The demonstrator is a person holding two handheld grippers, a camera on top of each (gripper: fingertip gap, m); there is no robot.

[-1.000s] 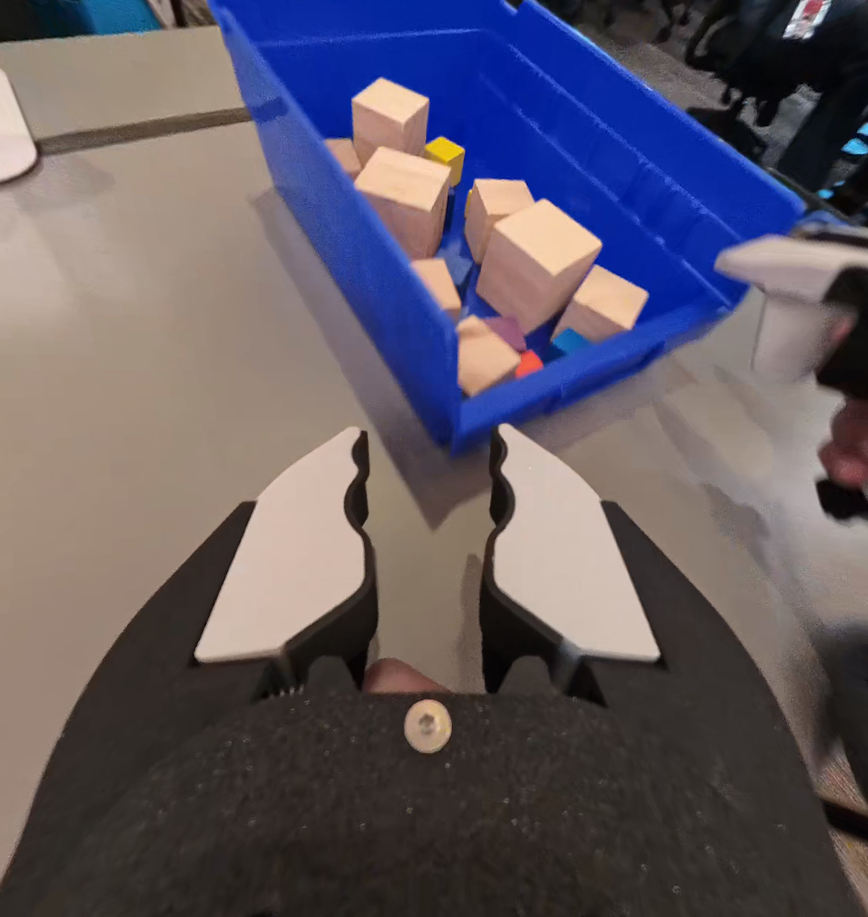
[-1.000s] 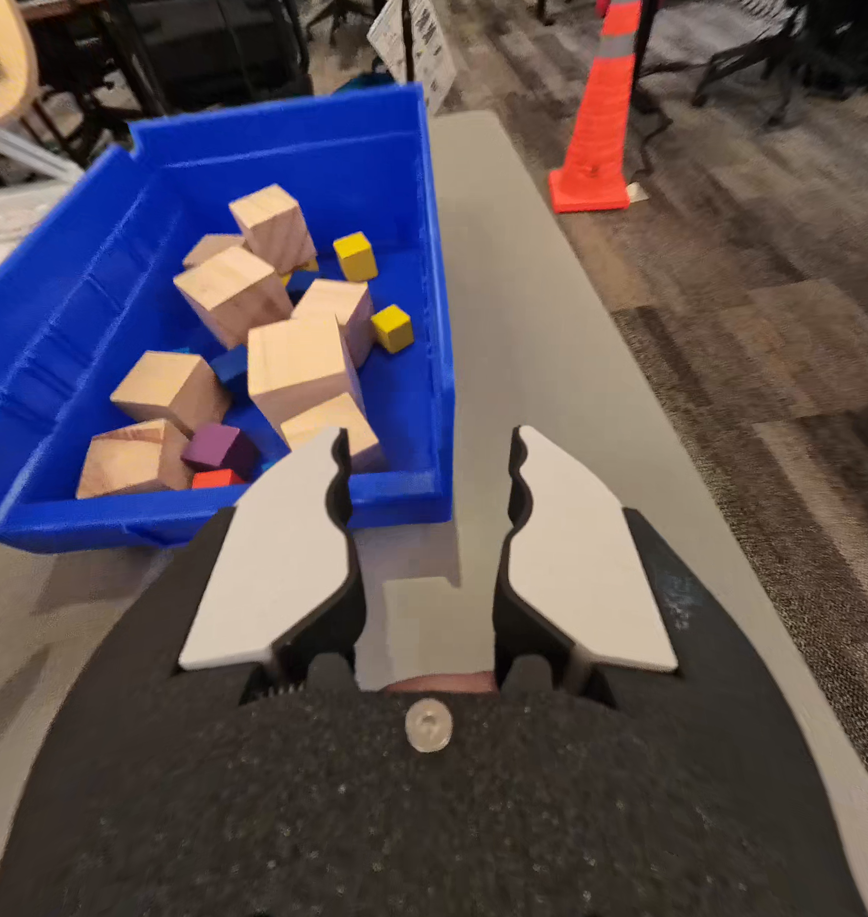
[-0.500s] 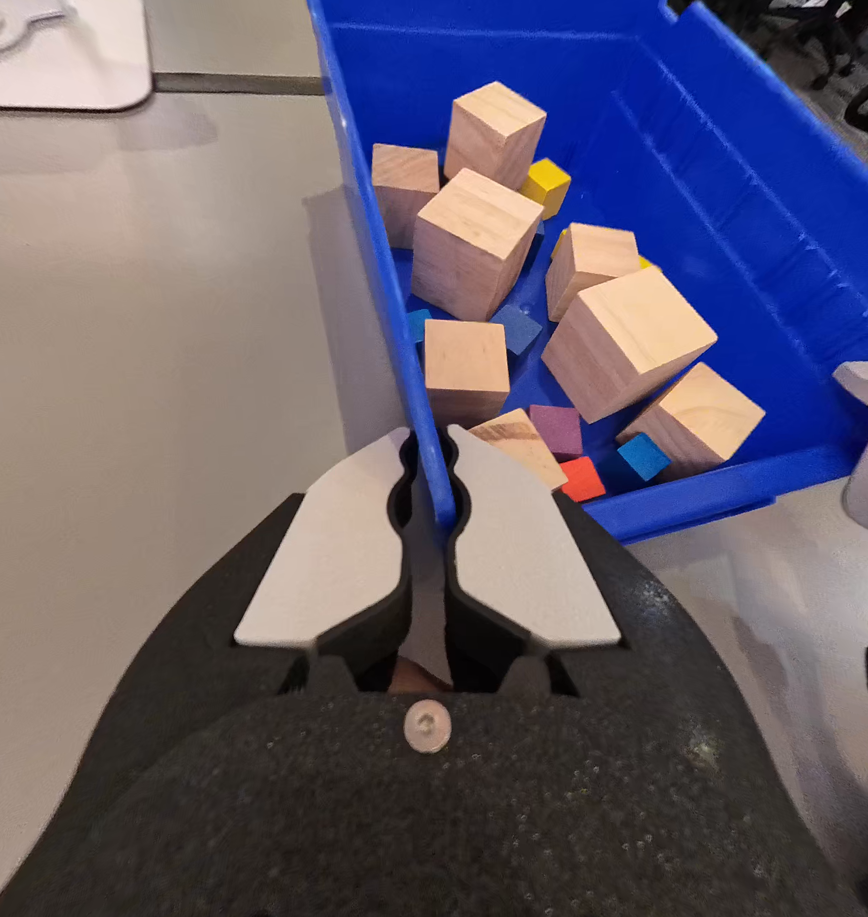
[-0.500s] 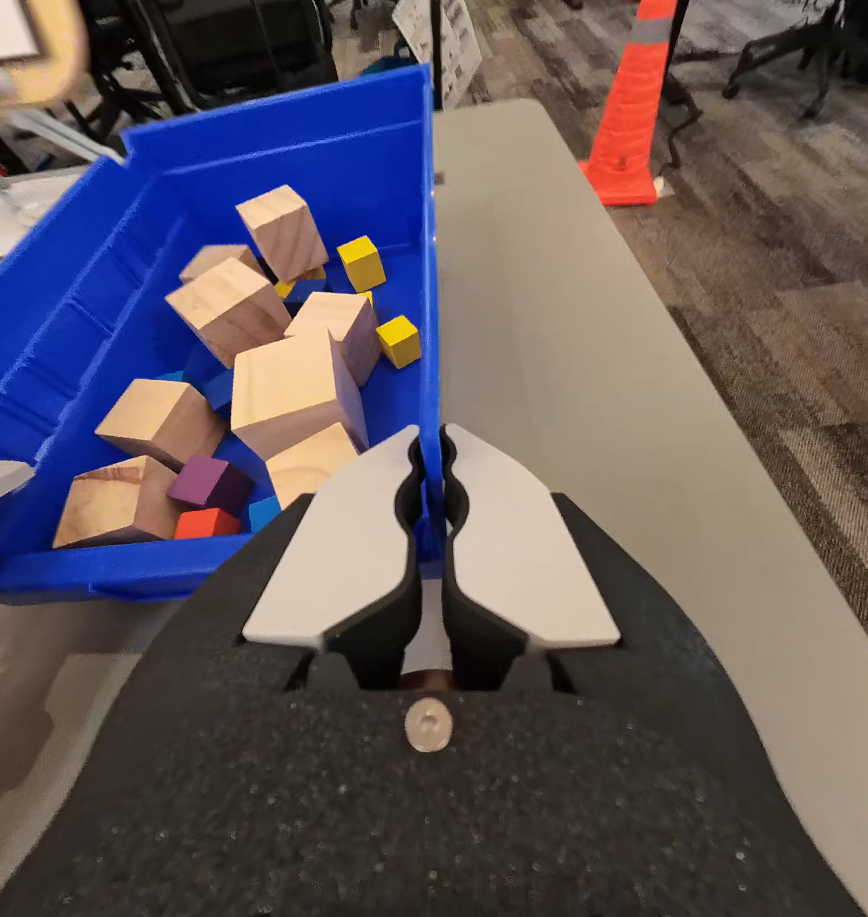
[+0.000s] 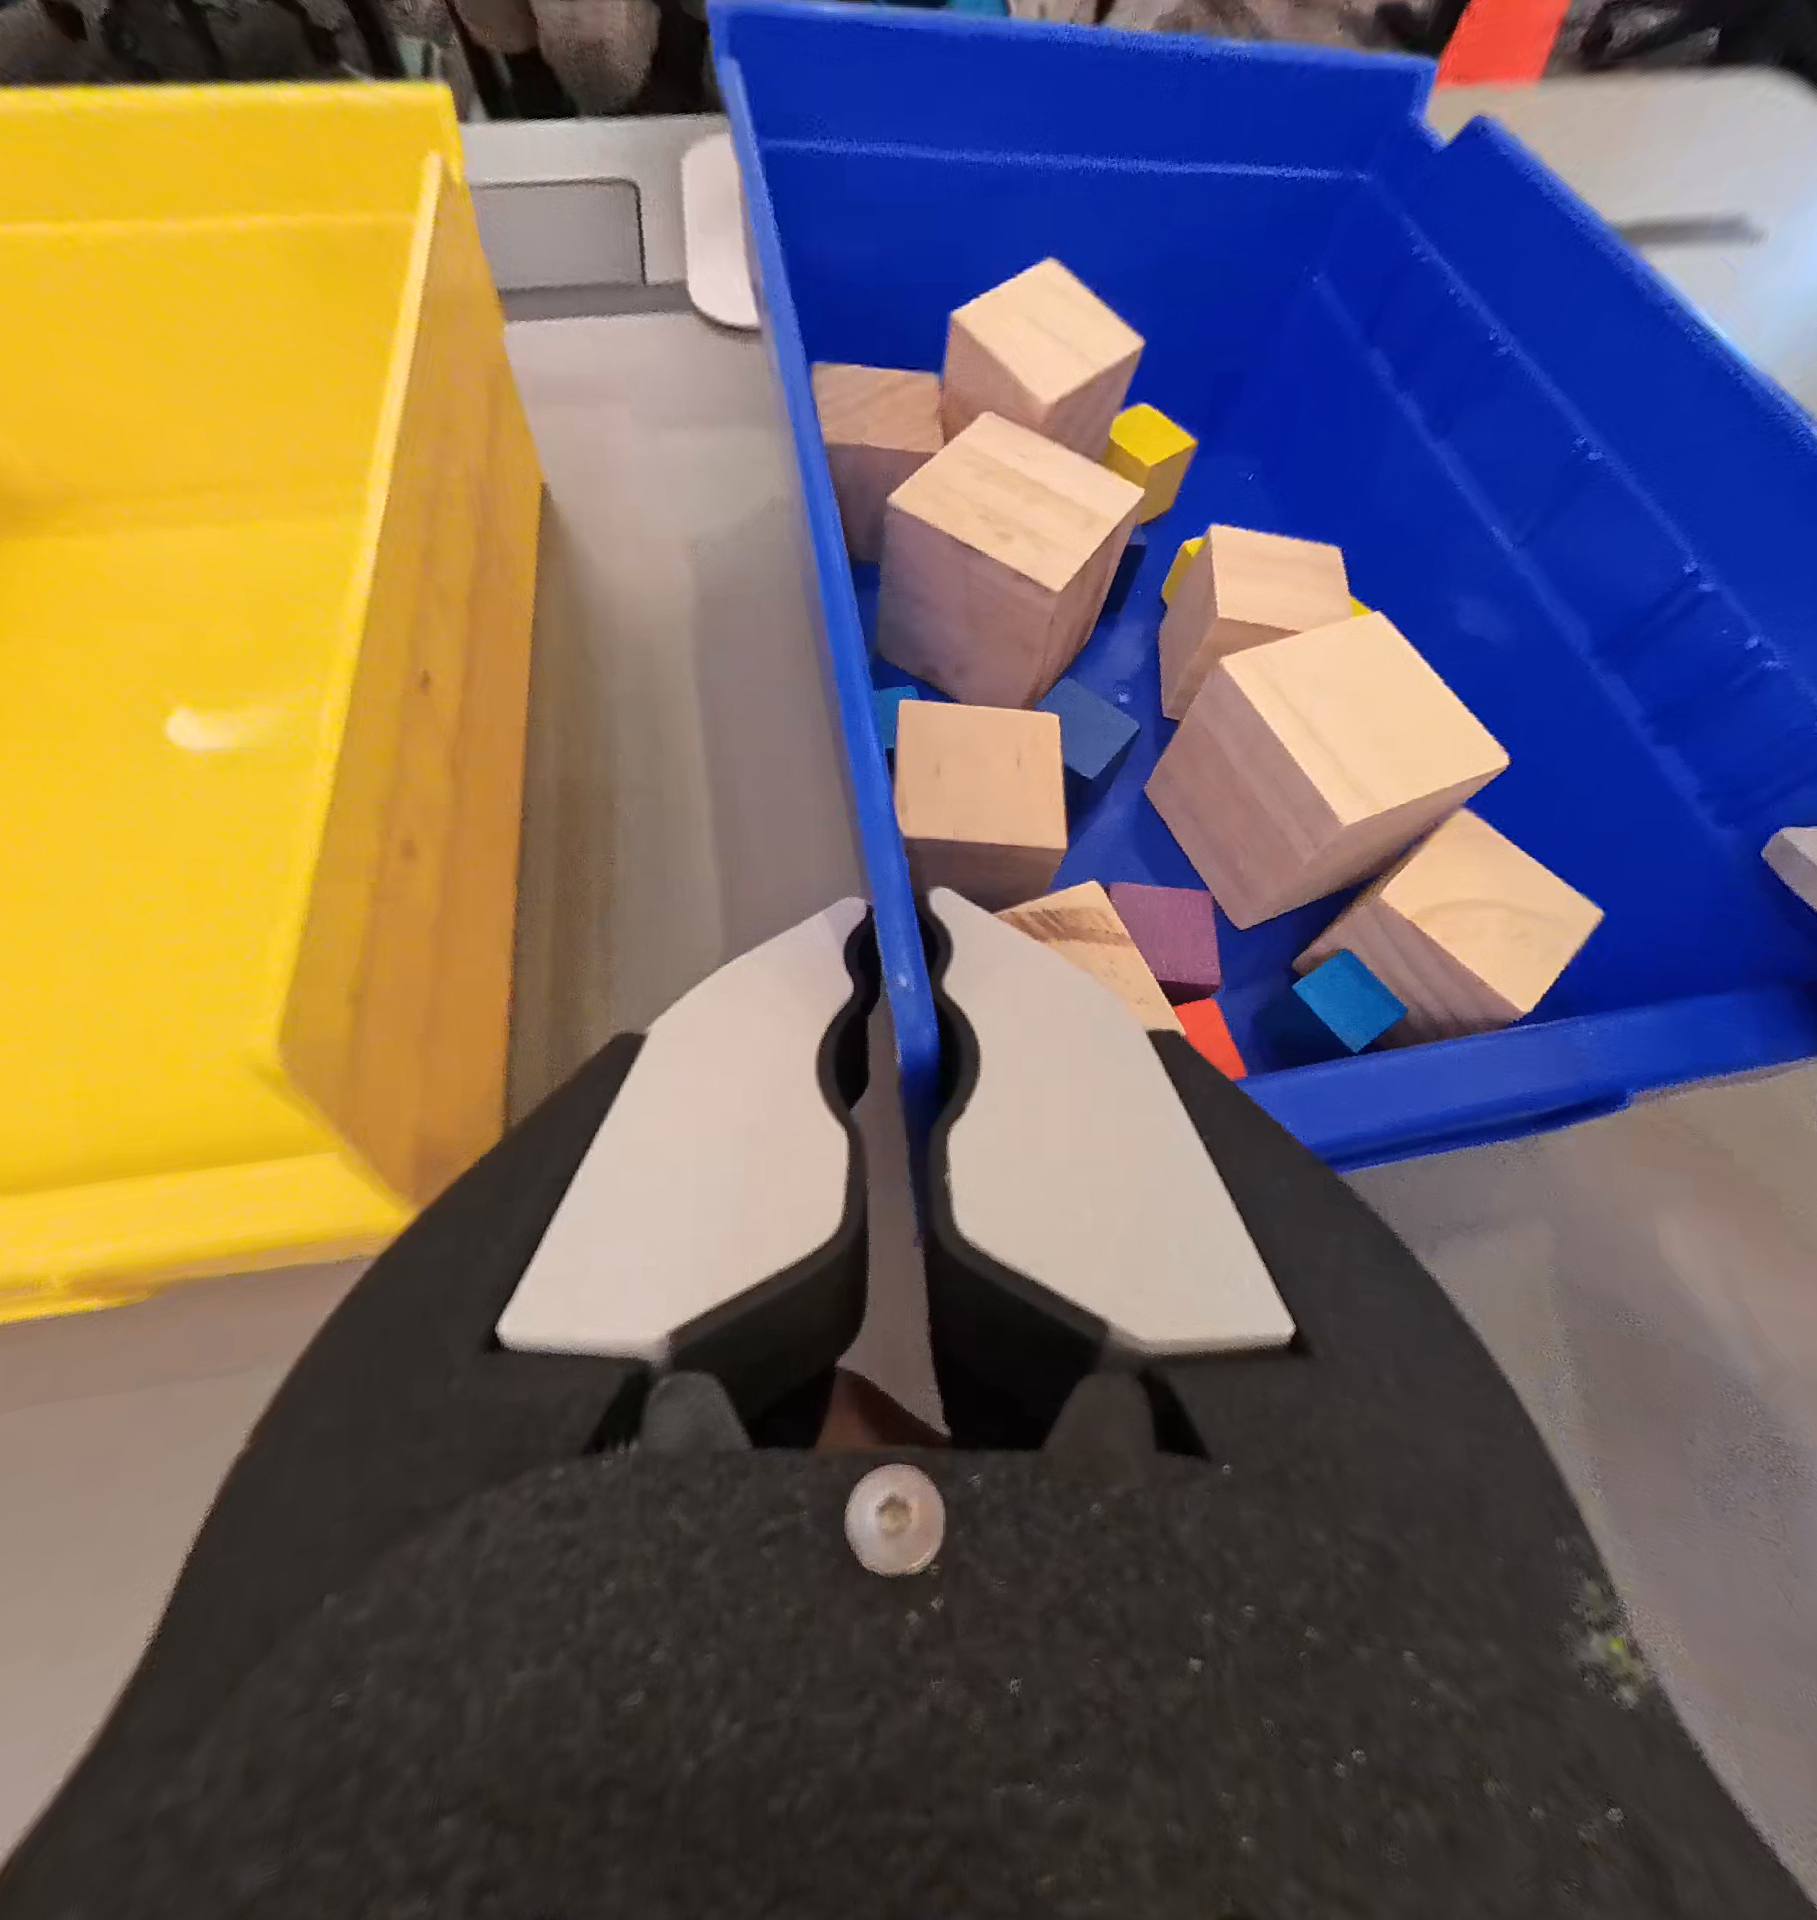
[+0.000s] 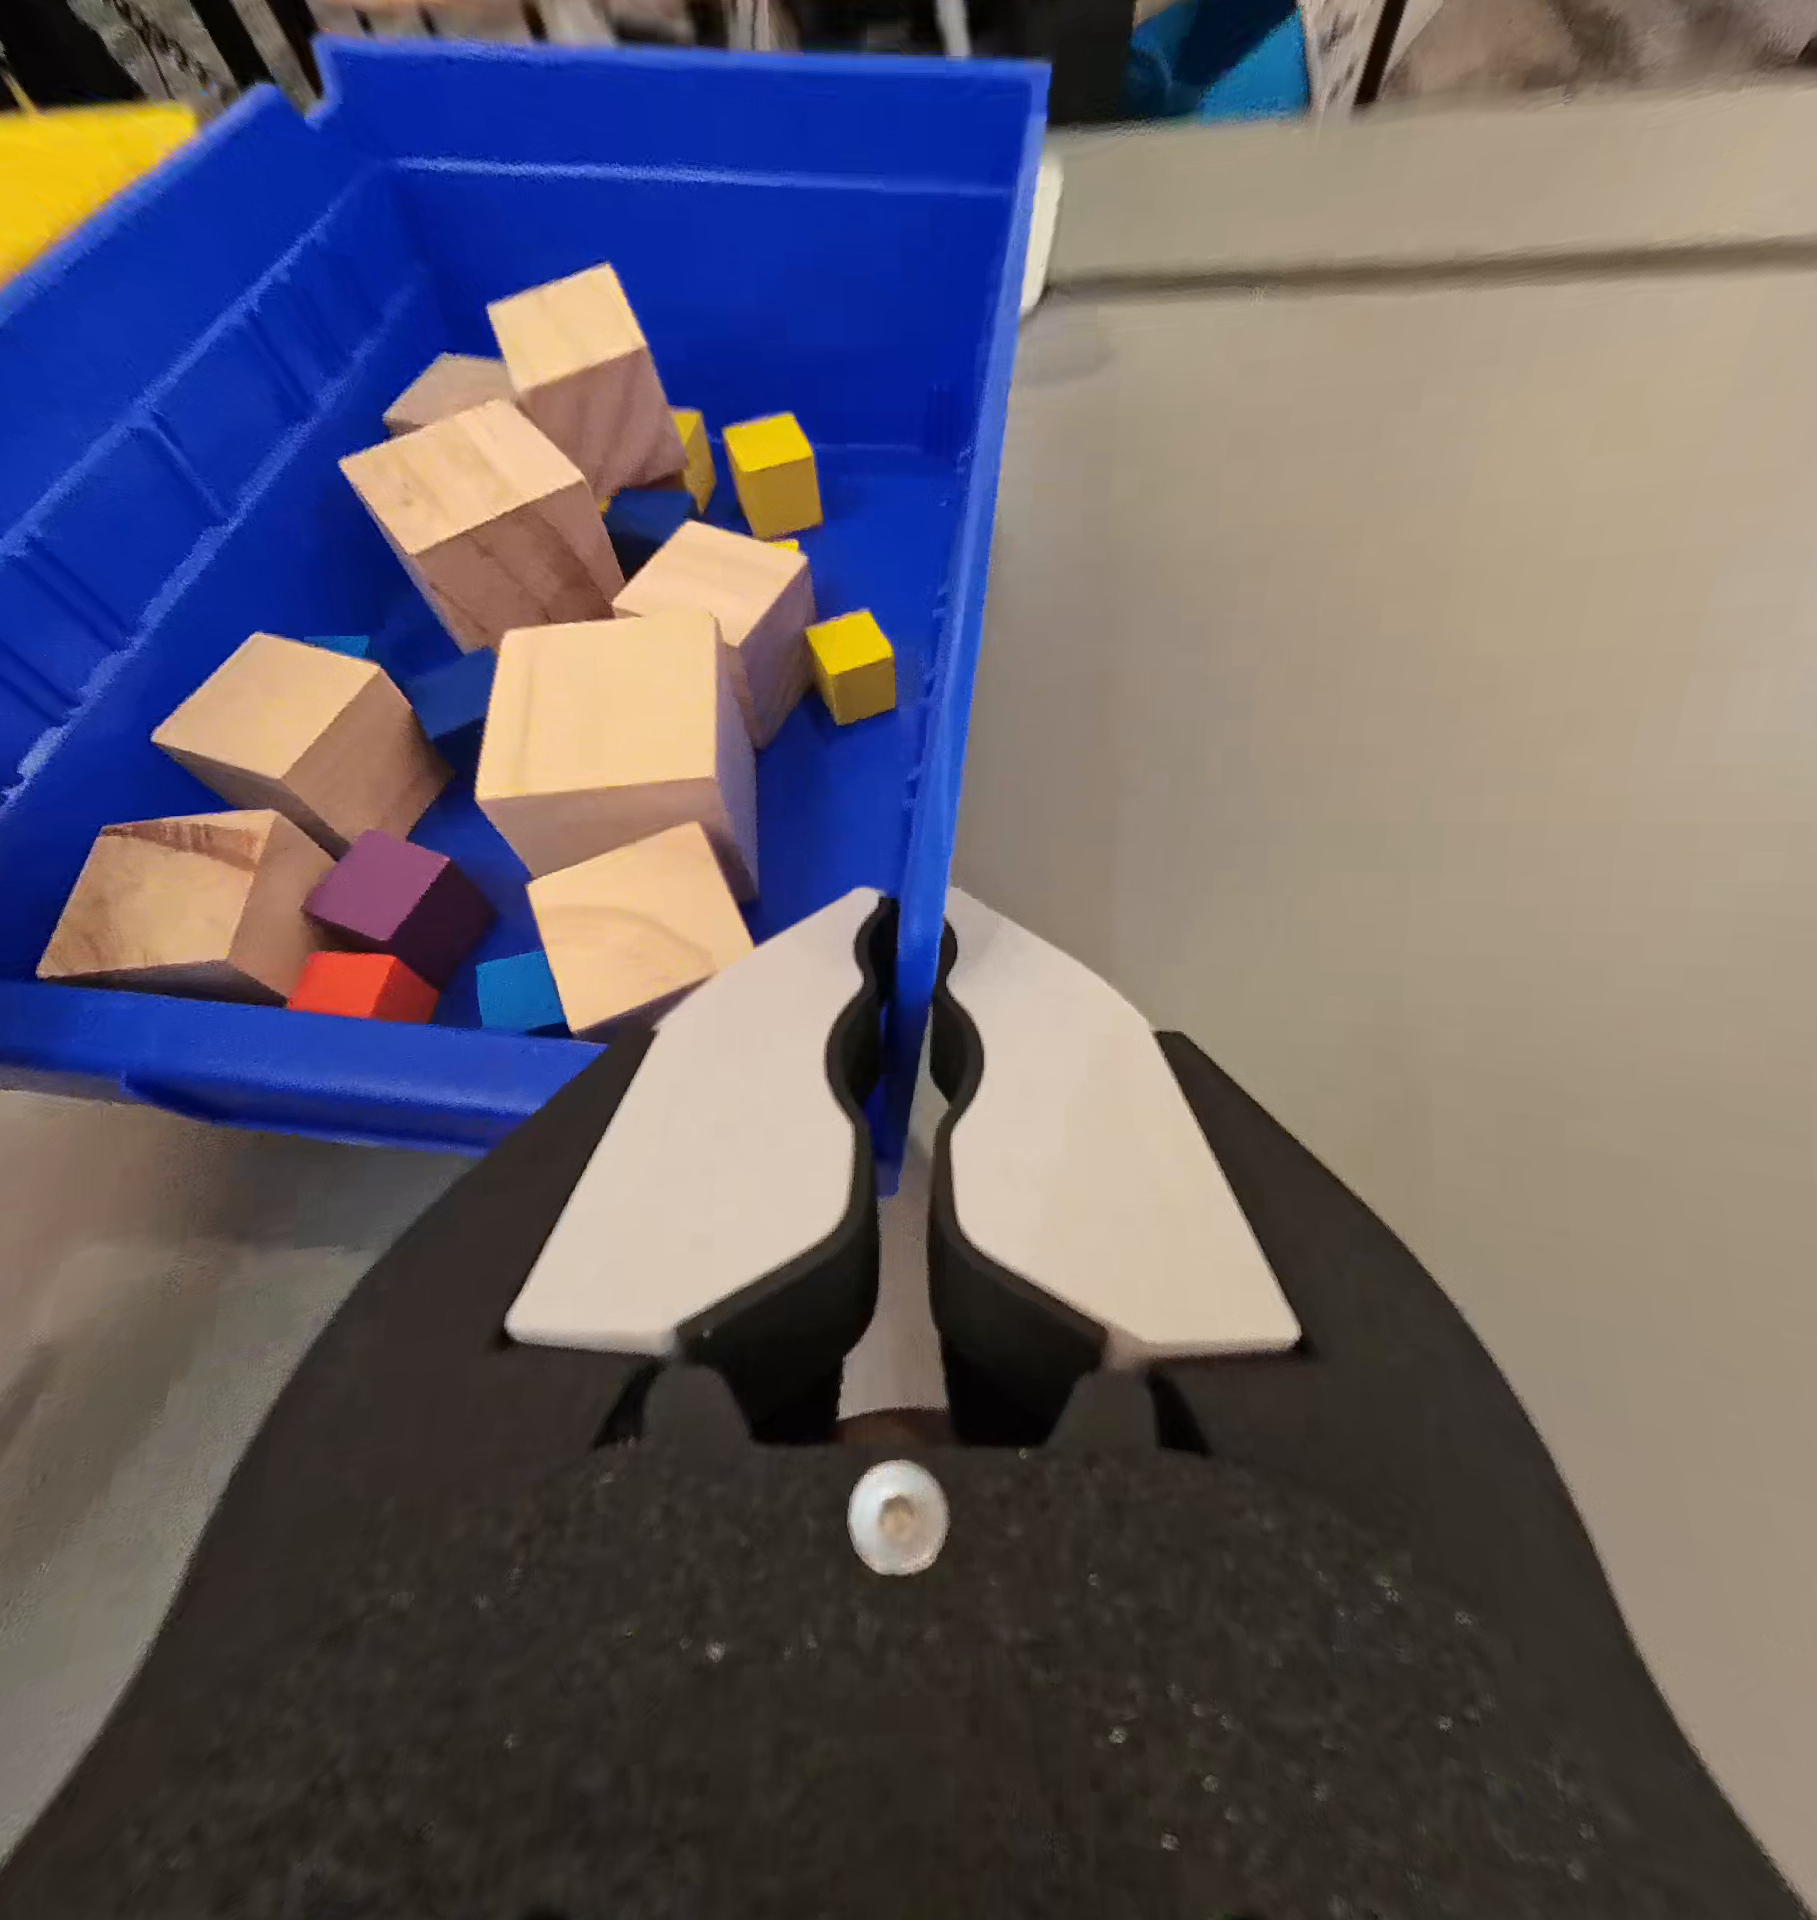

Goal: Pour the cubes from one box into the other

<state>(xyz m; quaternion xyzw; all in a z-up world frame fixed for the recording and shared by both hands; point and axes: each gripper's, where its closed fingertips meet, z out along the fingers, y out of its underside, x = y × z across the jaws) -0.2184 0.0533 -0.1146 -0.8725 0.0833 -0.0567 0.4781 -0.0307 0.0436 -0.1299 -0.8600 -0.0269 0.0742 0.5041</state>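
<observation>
Grey tabletop [image 5: 665,623] under everything, with a pale flat object [image 5: 715,244] lying ahead of the left claw, just past the gap between the two bins. Yellow bin [image 5: 208,644] sits left of the left claw [image 5: 899,935], near the blue bin [image 5: 1610,582] but apart from it, a strip of table between; its visible floor is bare. Blue bin holds the cubes: several large plain wooden cubes [image 5: 1319,758] heaped toward its near end, and among them small painted ones, yellow [image 6: 772,473], purple [image 6: 400,904], red [image 6: 364,987] and blue [image 5: 1345,1000]. Left claw pinches the blue bin's left wall at the near corner, one finger outside, one inside beside a wooden cube. Right claw [image 6: 914,914] likewise pressed onto the bin's right wall near the front corner, inner finger close against a wooden cube, bare table off to its right. Both claws point forward along the bin's long sides. Tip of the right claw shows at the right edge of the left view. Edges of the right view are blurred.
</observation>
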